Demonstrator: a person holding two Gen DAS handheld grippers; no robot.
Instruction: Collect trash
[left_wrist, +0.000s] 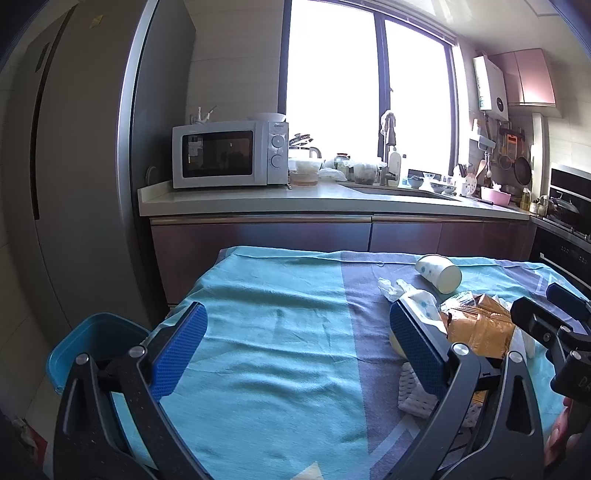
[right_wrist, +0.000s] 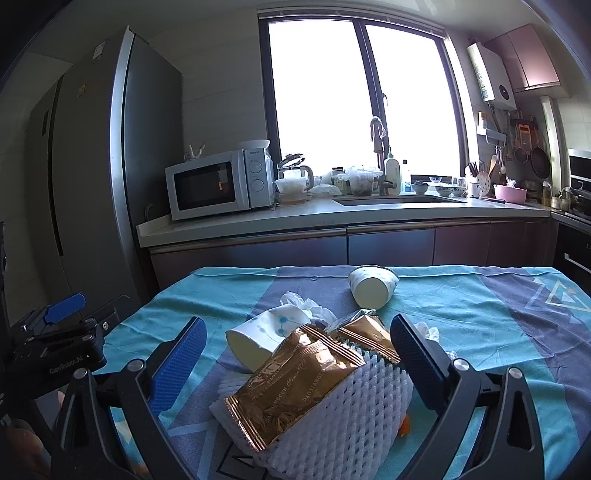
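Trash lies in a pile on the cloth-covered table (right_wrist: 480, 317): a gold snack wrapper (right_wrist: 295, 380) on a white foam net (right_wrist: 351, 417), a second gold wrapper (right_wrist: 369, 334), a tipped paper cup (right_wrist: 262, 338), another tipped cup (right_wrist: 373, 286) farther back, and crumpled tissue (right_wrist: 306, 304). My right gripper (right_wrist: 297, 354) is open, its jaws either side of the wrapper and foam net. My left gripper (left_wrist: 297, 345) is open and empty over bare cloth, left of the pile (left_wrist: 476, 328). A blue bin (left_wrist: 92, 343) stands off the table's left edge.
Behind the table runs a kitchen counter (right_wrist: 332, 216) with a microwave (right_wrist: 218, 184), a sink and dishes. A tall fridge (right_wrist: 92, 166) stands at the left. An oven (left_wrist: 565, 236) is at the right.
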